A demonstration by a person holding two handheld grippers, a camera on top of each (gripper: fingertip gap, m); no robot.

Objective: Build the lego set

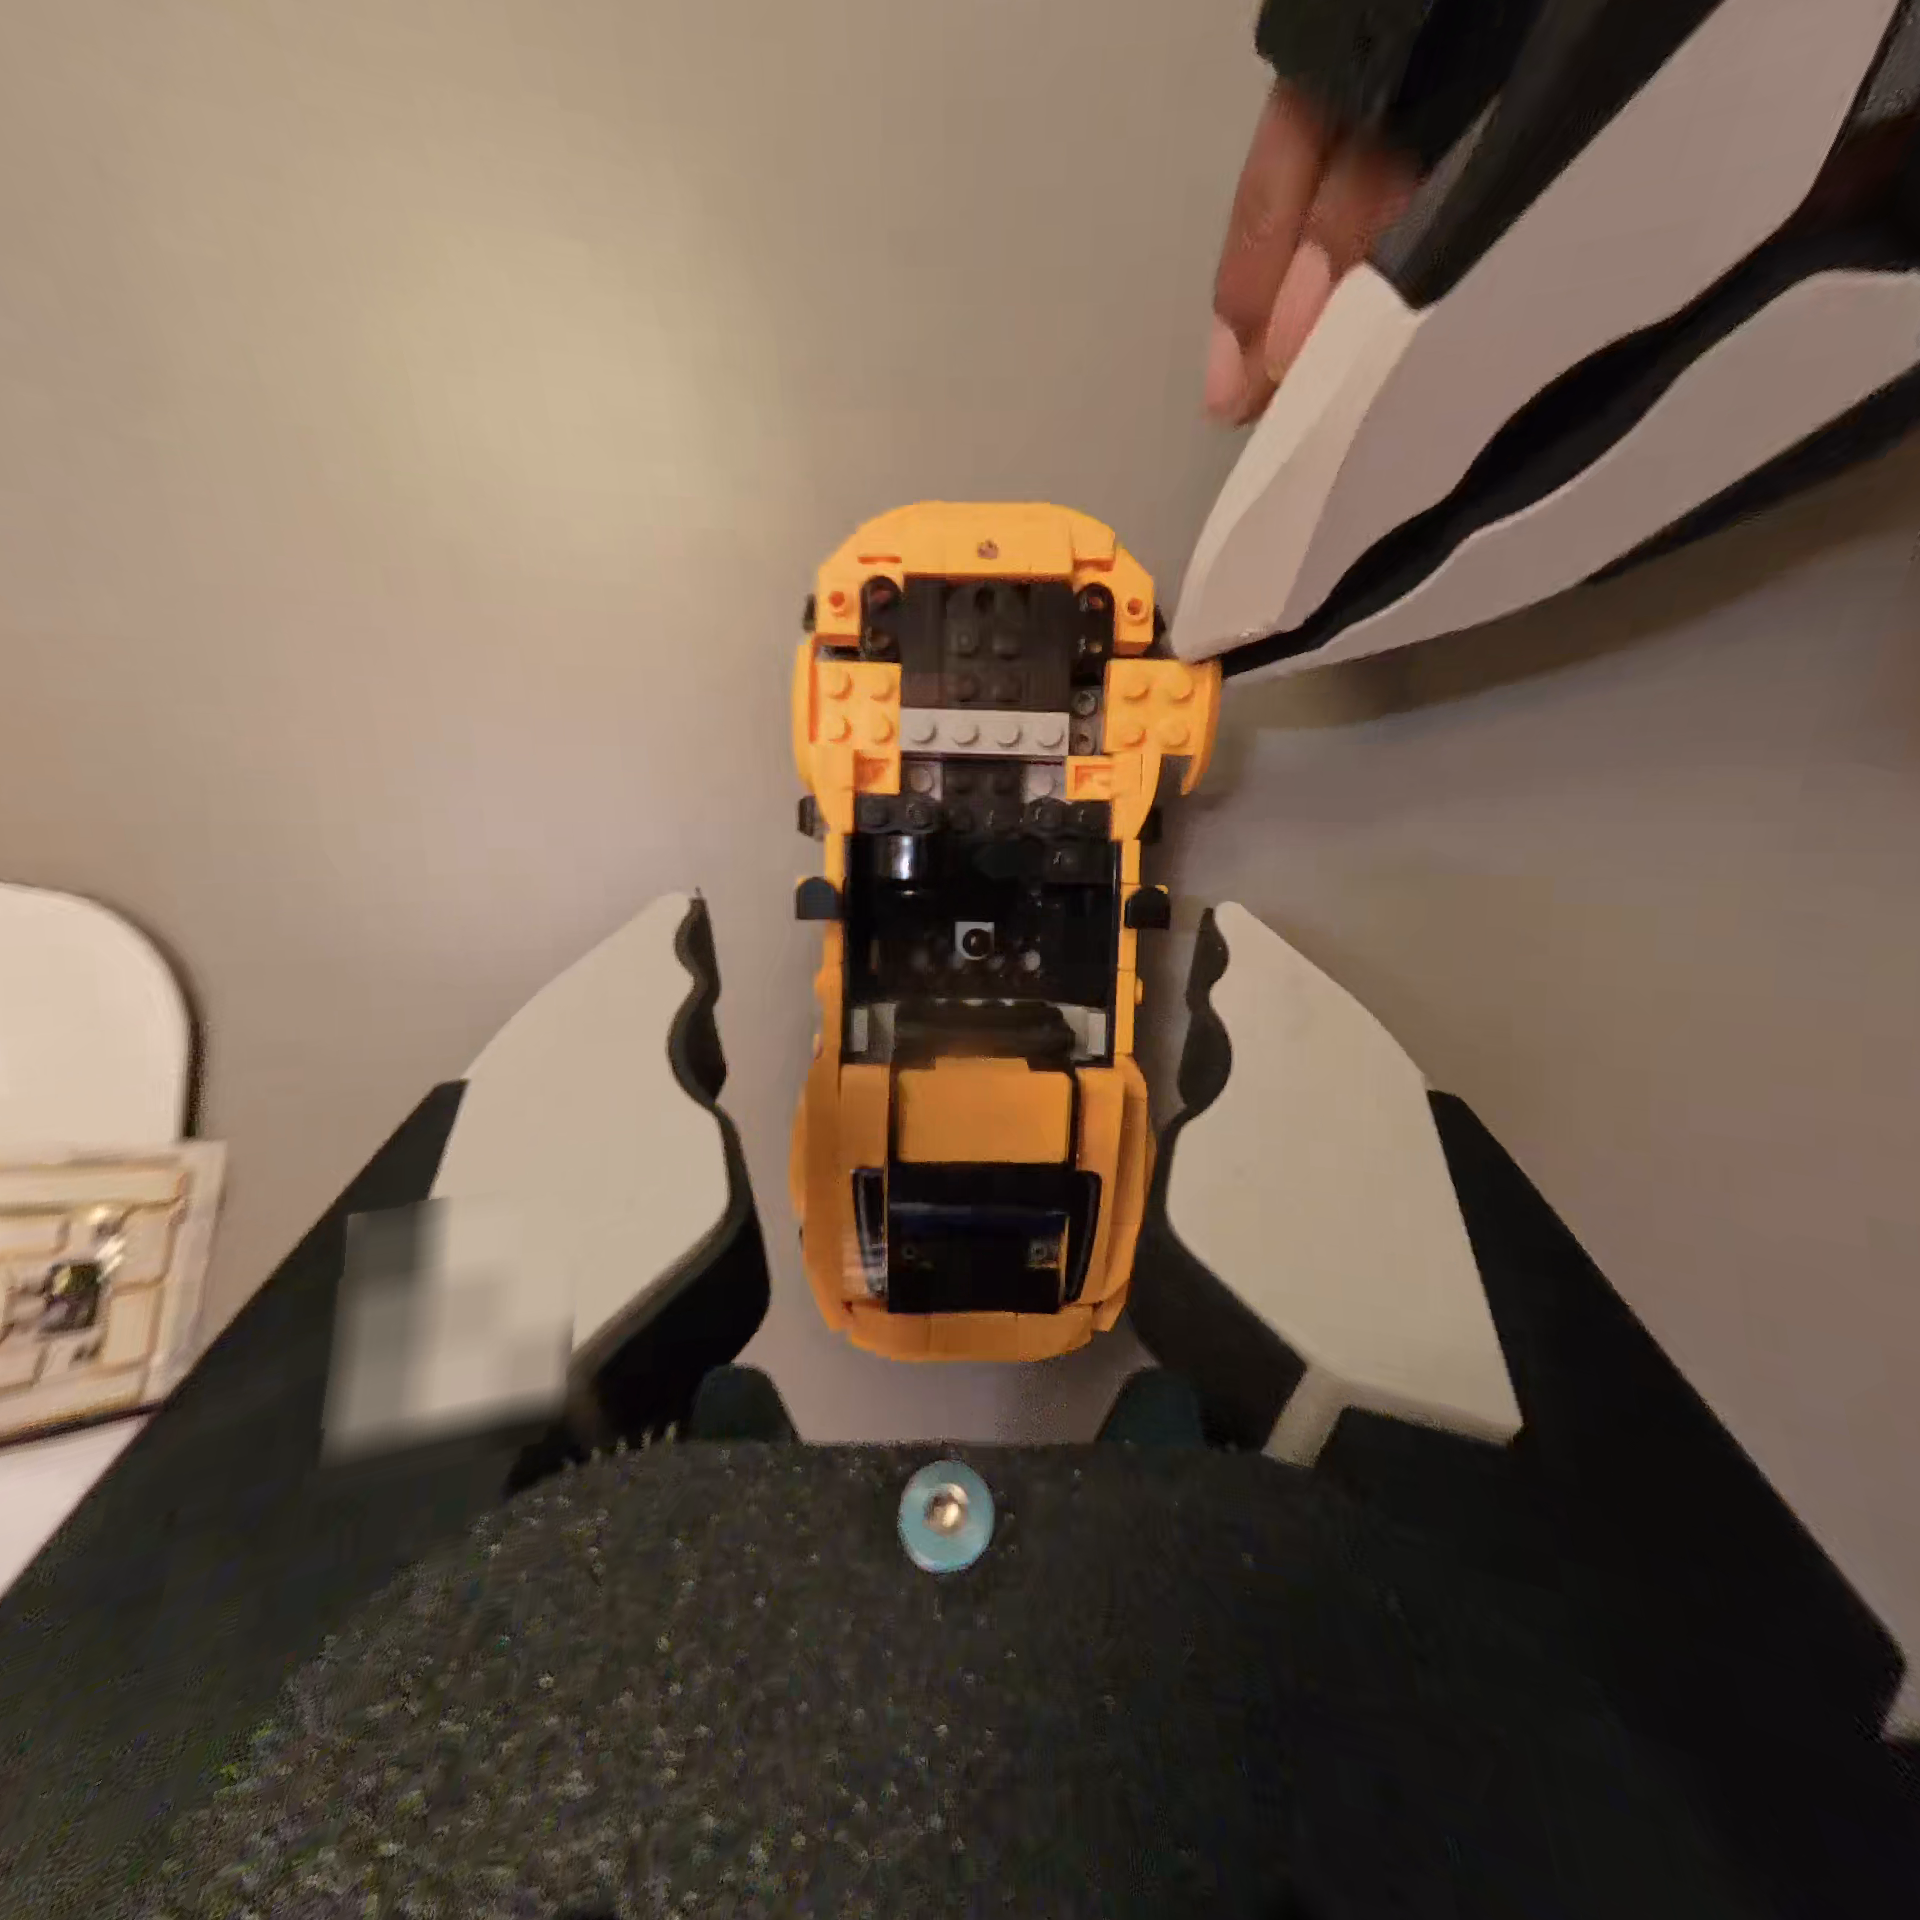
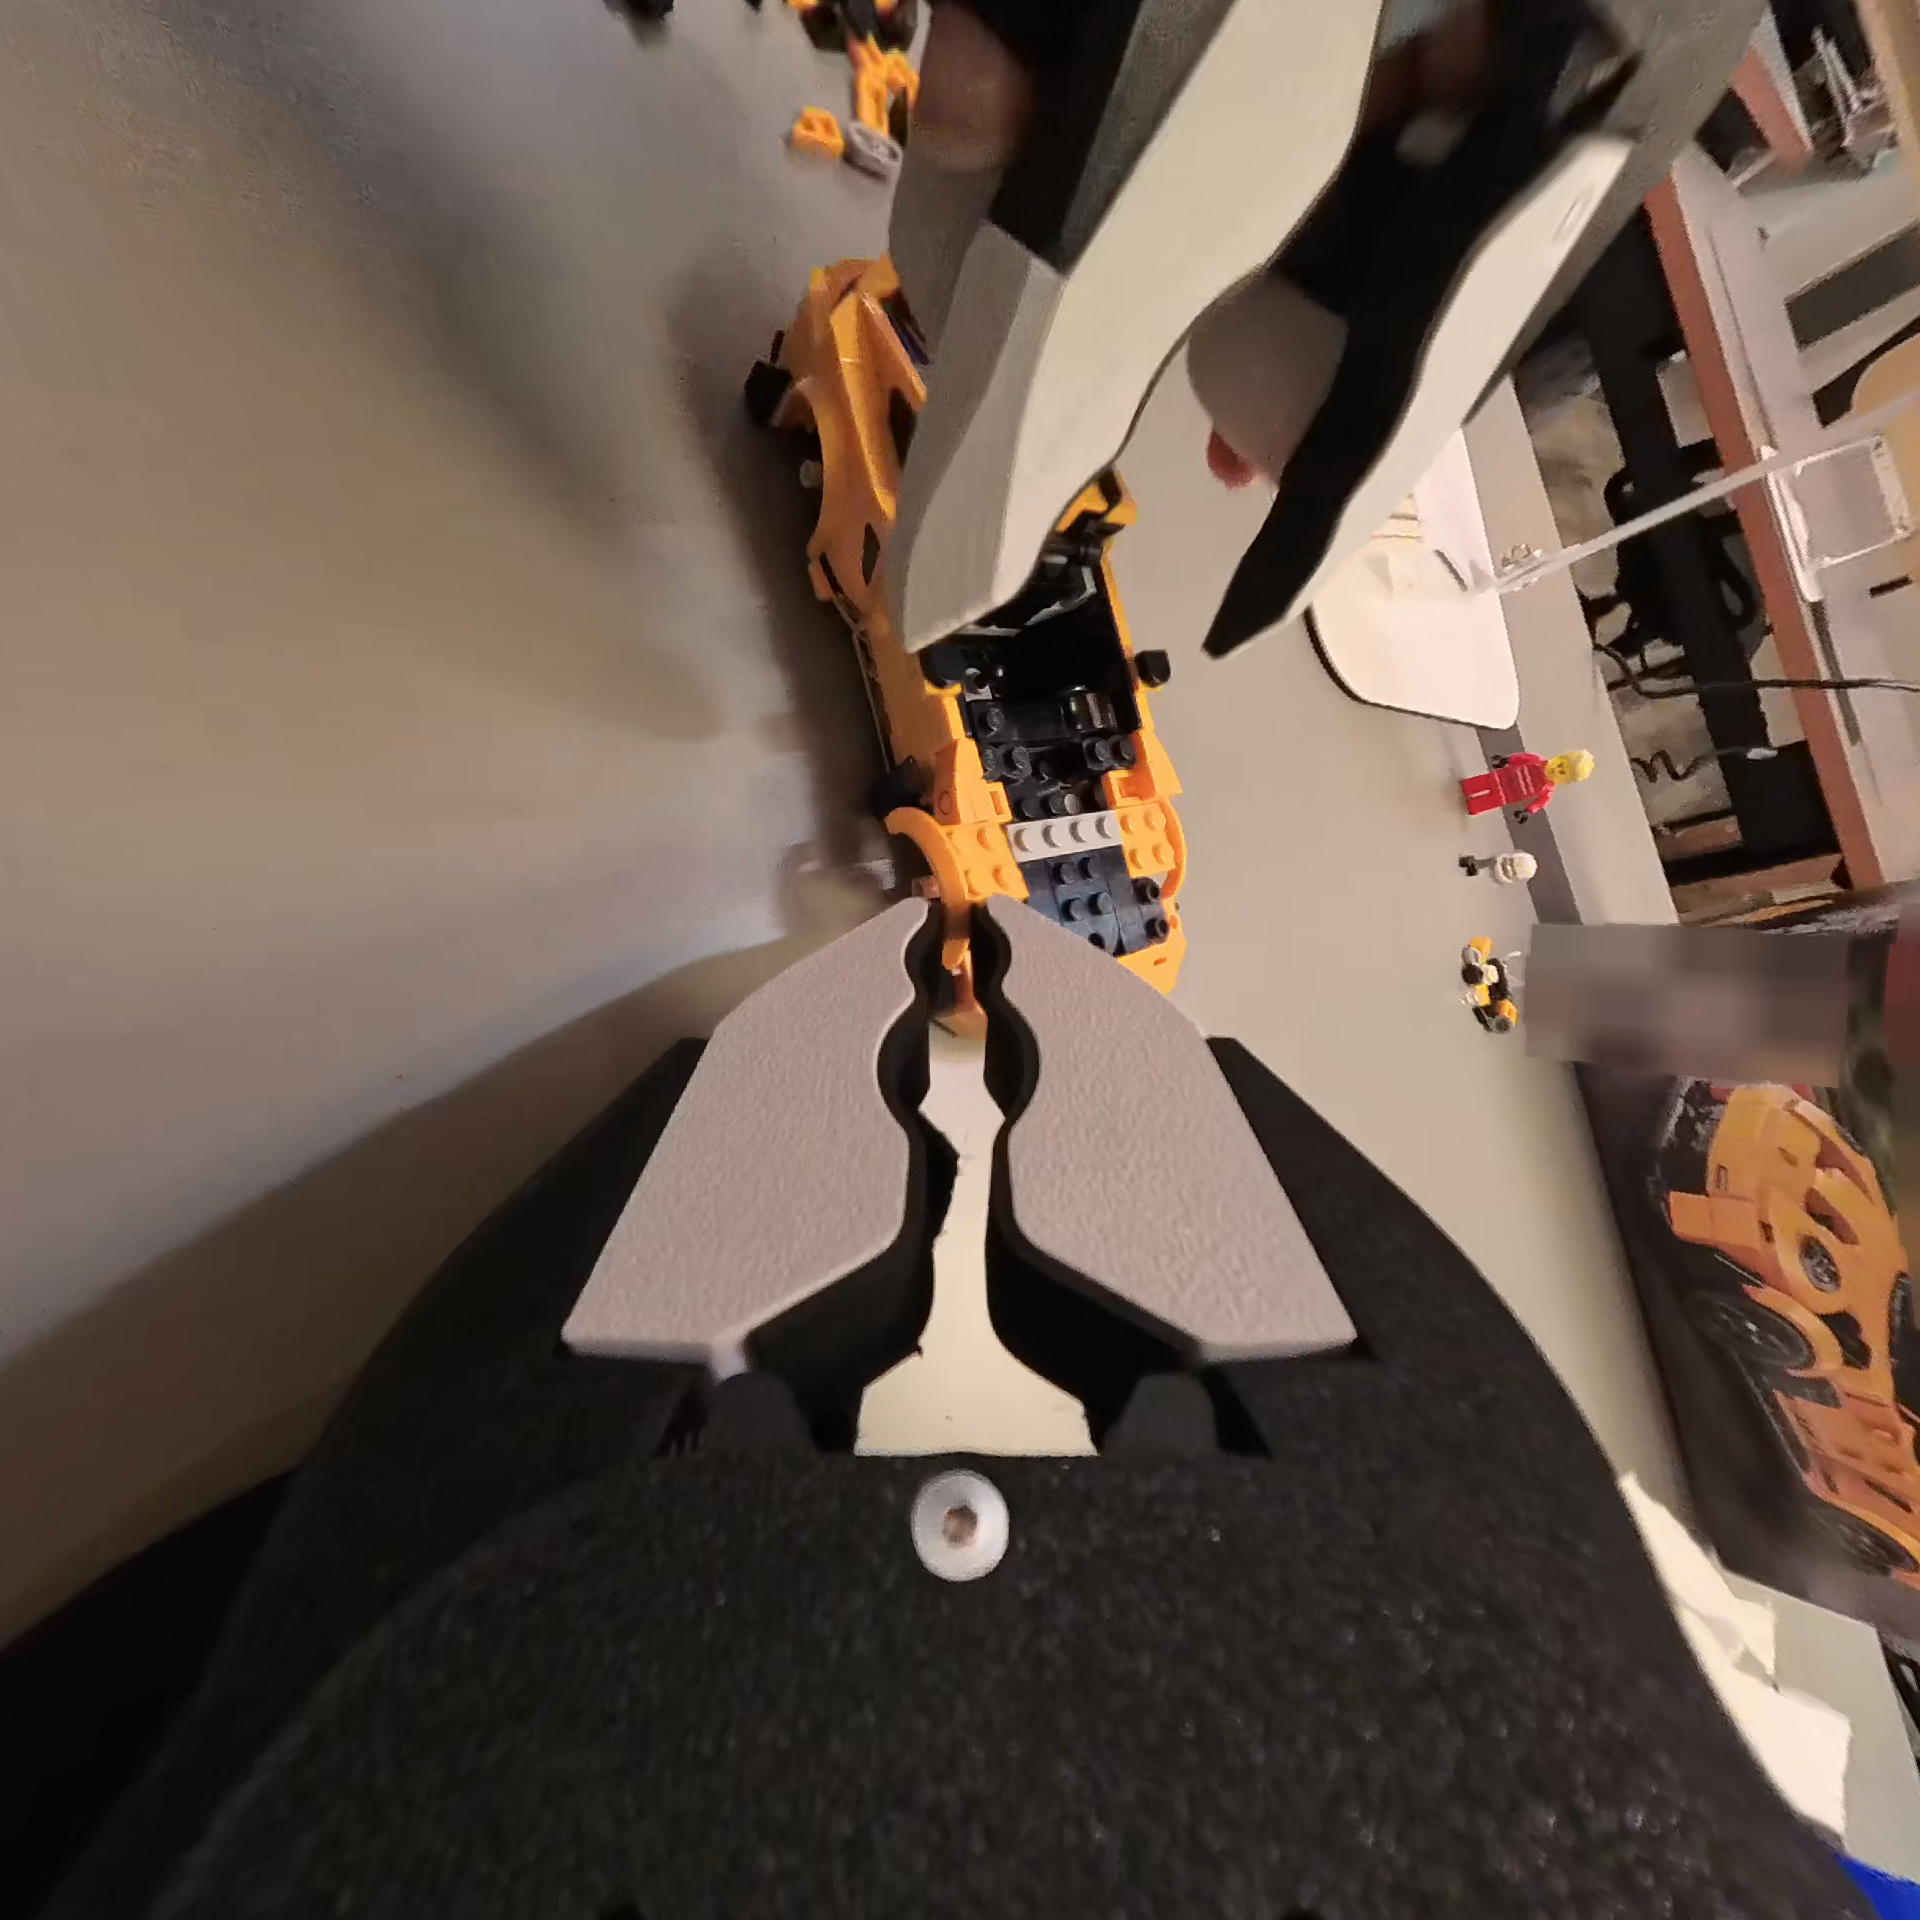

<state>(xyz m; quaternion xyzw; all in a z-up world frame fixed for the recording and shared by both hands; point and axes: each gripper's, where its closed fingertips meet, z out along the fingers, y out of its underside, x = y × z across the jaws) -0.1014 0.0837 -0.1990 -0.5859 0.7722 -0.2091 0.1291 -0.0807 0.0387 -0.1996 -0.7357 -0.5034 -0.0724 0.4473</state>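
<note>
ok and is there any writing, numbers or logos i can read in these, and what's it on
No text can be read.
orange lego car: small white mark on a black tile in the cockpit, too small to read.
printed picture of an orange car: no legible lettering.
pale card at the left edge: printed pattern, blurred.

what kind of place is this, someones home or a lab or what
Probably a workshop or lab bench rather than a home. A plain pale table holds the half-built orange lego car and loose minifigures; beyond its edge stand shelving with dark cables and a clear acrylic stand.
</note>
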